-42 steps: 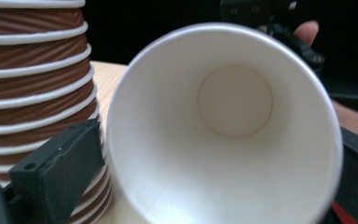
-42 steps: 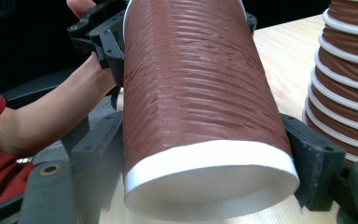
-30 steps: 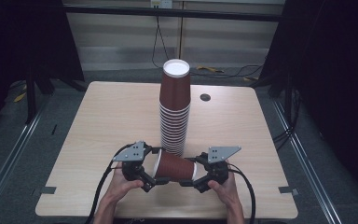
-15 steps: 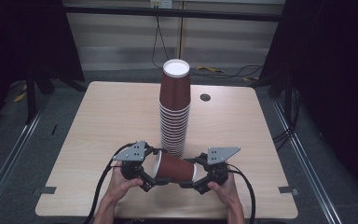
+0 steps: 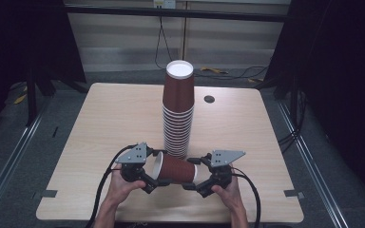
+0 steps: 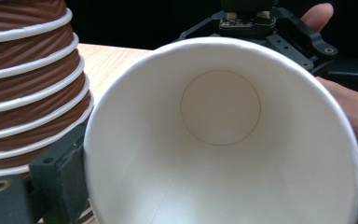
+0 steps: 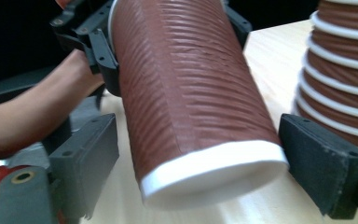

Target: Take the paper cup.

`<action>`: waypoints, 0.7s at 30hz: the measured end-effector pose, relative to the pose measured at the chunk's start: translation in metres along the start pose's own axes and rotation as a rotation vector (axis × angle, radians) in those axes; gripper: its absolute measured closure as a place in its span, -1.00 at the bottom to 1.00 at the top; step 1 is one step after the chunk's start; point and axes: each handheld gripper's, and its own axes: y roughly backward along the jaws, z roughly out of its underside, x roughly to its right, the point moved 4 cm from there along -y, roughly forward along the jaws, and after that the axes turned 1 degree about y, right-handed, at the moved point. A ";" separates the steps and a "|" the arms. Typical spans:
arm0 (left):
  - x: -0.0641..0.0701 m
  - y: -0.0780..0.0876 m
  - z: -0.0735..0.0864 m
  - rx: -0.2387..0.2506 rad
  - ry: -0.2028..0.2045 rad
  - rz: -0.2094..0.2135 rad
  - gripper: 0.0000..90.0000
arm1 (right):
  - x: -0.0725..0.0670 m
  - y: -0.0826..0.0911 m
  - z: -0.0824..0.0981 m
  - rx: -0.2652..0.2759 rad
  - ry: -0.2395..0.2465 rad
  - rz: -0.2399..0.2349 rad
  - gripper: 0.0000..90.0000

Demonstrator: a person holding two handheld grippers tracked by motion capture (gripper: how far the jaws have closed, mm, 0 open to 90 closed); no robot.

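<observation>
A ribbed brown paper cup (image 5: 175,169) with a white rim lies sideways above the pale wood surface (image 5: 104,123), unmoved from a moment ago, its mouth clamped in the left claw (image 5: 153,176), its base apparently between the right claw's (image 5: 196,180) parted jaws, beside a tall stack of matching cups (image 5: 177,113).

Tight at the near edge, open to either side

I see the cup stack (image 5: 177,114) just behind my grippers, blocking the way forward; table (image 5: 104,118) left and right of it lies bare, with a small dark disc (image 5: 209,99) far right
</observation>
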 end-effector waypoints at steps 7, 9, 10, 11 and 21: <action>-0.004 0.009 0.000 0.007 0.015 -0.022 -0.86 | 0.003 0.004 0.001 0.012 0.003 0.049 -0.70; -0.005 0.012 0.001 0.016 0.021 -0.027 -0.86 | 0.003 0.005 0.001 0.011 0.001 0.063 -0.70; -0.005 0.014 0.001 0.014 0.023 -0.026 -0.86 | 0.003 0.006 0.001 0.016 0.002 0.074 -0.70; -0.006 0.016 0.001 0.014 0.025 -0.032 -0.86 | 0.004 0.007 0.001 0.021 -0.002 0.082 -0.70; -0.017 0.035 0.004 -0.011 0.043 -0.089 -0.86 | 0.014 0.024 0.012 0.078 -0.029 0.237 -0.70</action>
